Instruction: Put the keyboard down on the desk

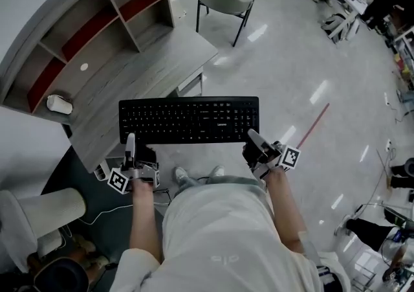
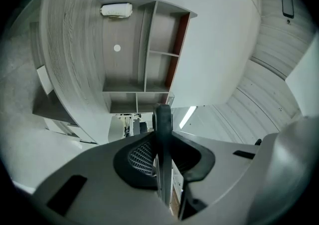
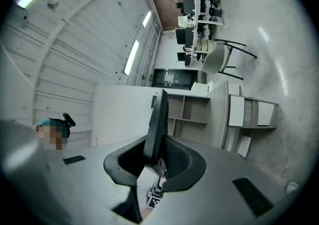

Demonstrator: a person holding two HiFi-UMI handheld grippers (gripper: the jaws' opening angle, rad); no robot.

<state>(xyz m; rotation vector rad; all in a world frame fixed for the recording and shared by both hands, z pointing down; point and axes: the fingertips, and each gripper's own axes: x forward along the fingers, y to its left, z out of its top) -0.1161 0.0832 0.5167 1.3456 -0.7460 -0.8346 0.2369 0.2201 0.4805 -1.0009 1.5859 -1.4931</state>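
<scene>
Right below my head camera, at the ends of the person's forearms, the left gripper (image 1: 130,148) and the right gripper (image 1: 257,140) each hold a near corner of the black keyboard (image 1: 187,119). In each gripper view I see the keyboard's thin edge pinched between the dark pads, with the jaws drawn narrow onto it. I hold the keyboard level, keys up. Its left part lies over the near corner of the grey wood-grain desk (image 1: 129,70) and its right part hangs over bare floor. I cannot tell whether it touches the desk. Farther along the desk, well apart from the keyboard, a small white object (image 1: 58,104) sits beside the open shelf unit (image 1: 97,19) with red back panels. Beyond the desk stands a grey chair (image 1: 223,0).
</scene>
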